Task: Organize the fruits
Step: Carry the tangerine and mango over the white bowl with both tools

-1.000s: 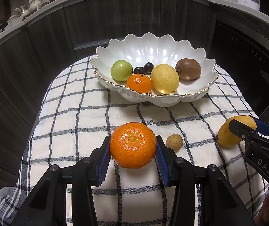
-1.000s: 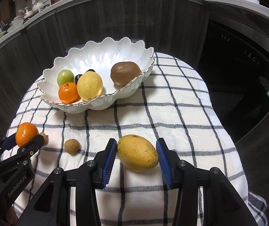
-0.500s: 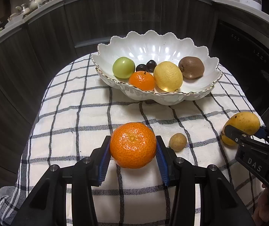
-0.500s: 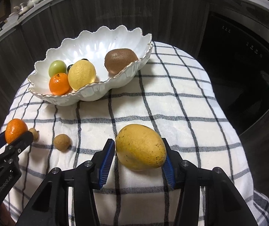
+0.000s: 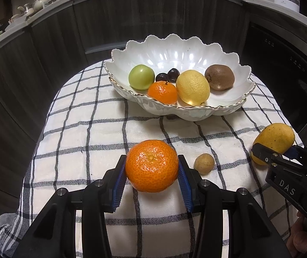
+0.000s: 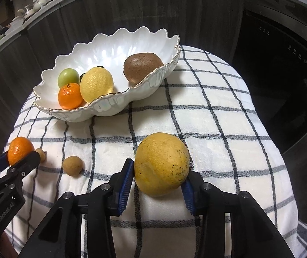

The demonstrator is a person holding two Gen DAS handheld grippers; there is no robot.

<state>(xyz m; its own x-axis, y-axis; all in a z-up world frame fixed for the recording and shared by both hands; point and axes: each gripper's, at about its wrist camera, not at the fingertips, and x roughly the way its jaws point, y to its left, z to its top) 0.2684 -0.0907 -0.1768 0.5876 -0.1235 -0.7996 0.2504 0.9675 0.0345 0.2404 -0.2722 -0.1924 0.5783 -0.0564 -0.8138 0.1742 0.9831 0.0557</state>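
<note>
My left gripper (image 5: pixel 151 172) is shut on a large orange mandarin (image 5: pixel 151 165), held just above the checked cloth. My right gripper (image 6: pixel 157 177) is shut on a yellow mango (image 6: pixel 162 163), lifted off the cloth; the mango also shows in the left wrist view (image 5: pixel 274 138). The white scalloped bowl (image 5: pixel 196 111) stands at the back and holds a green fruit (image 5: pixel 141 77), a small mandarin (image 5: pixel 162 92), a lemon (image 5: pixel 193 89), a kiwi (image 5: pixel 219 77) and two dark plums (image 5: pixel 168 75).
A small brown round fruit (image 5: pixel 204 163) lies on the cloth between the grippers; the right wrist view shows it (image 6: pixel 73 165) and a second one (image 6: pixel 40 154) behind the left gripper's finger. Dark cabinets surround the cloth-covered table (image 5: pixel 71 129).
Both grippers have risen with their fruits and moved toward the bowl. The right gripper closed on the mango and lifted it off the cloth.
</note>
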